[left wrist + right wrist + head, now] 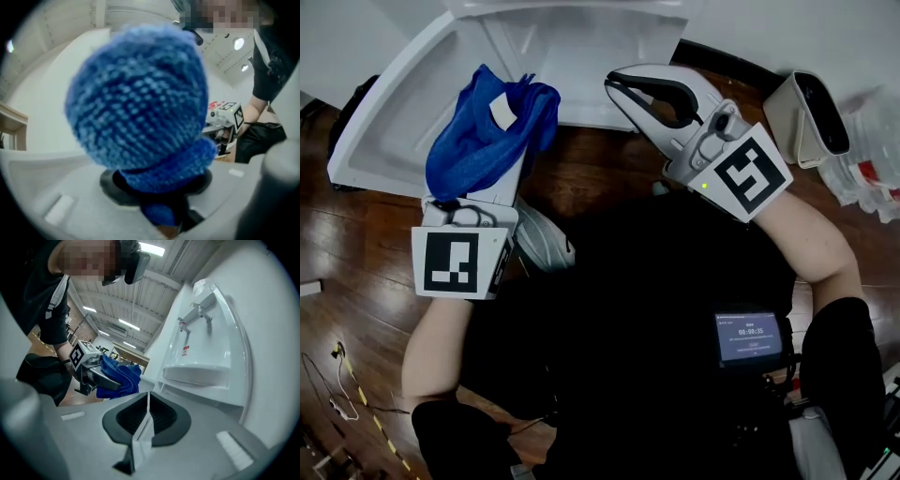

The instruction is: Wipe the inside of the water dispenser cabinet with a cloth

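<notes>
Cloth (492, 127), soft and light, sits pinched at a bunched fold between fingers of left gripper (159, 187); right gripper (147, 401) fingers closed, empty.

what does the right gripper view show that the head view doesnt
Only the right gripper view: the taps with the drip tray below them, and a ceiling with strip lights.

Only the head view: the small screen on the person's chest, and a white box with a dark top at the right.

Both: the blue cloth clamped in the left gripper, and the white water dispenser.
</notes>
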